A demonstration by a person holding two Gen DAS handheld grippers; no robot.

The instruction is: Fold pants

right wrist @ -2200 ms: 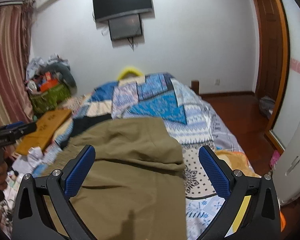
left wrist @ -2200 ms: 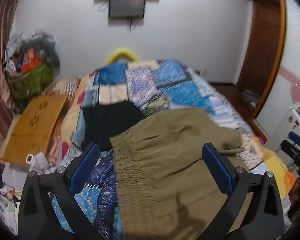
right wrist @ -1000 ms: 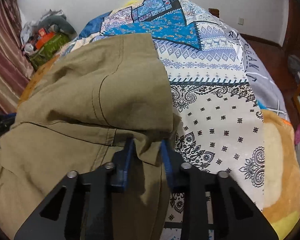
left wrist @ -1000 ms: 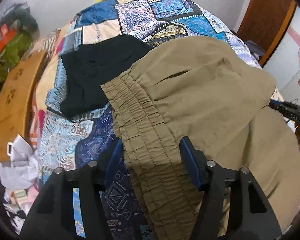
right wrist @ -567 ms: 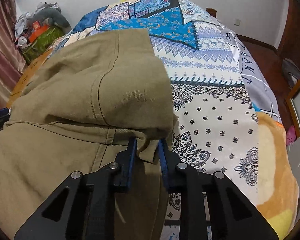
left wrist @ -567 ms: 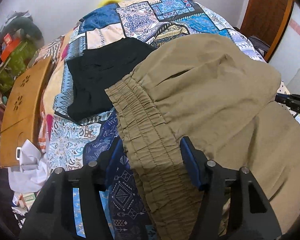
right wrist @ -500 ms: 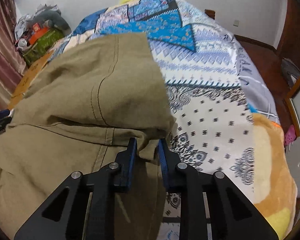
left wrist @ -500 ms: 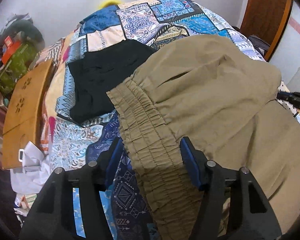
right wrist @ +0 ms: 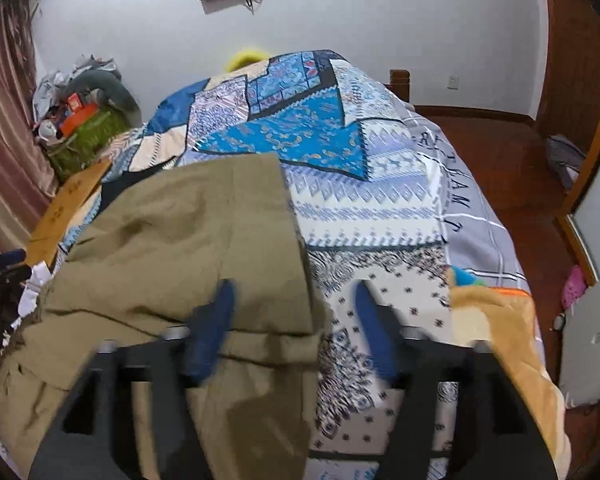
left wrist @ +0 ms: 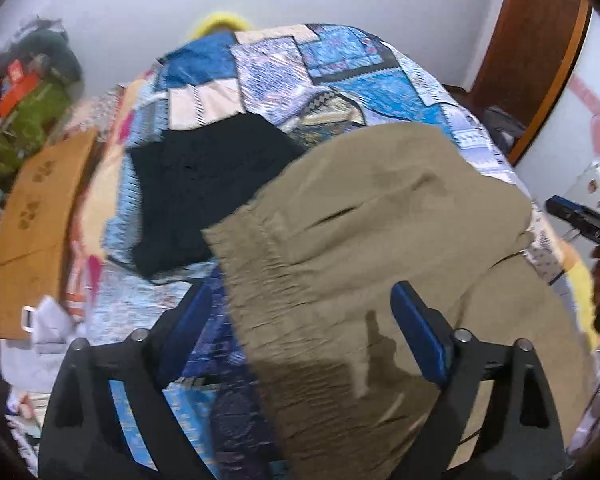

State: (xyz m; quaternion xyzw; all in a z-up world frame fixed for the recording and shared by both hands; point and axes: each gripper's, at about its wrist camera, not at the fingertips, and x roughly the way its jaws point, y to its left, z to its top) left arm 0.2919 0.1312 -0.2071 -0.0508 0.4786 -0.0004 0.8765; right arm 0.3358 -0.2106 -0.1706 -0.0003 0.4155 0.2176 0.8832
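Left to right across the bed (right wrist: 472, 216): a wooden board (left wrist: 32, 216) at the left edge, then a black garment (left wrist: 204, 184) on the patchwork quilt (left wrist: 300, 68), then the khaki pants (left wrist: 372, 216), folded over on themselves and spread toward the near edge. The left gripper (left wrist: 300, 320) hovers with jaws apart, straddling the gathered elastic waistband (left wrist: 268, 280) without pinching it. The right gripper (right wrist: 294, 324) is likewise open over the pants' right edge, one finger above the cloth, the other above bare quilt. The fabric appears light, soft and limp, likely to sag and crease when lifted; the thick waistband and stitched hems probably offer the firmest holds, taken at both ends together.
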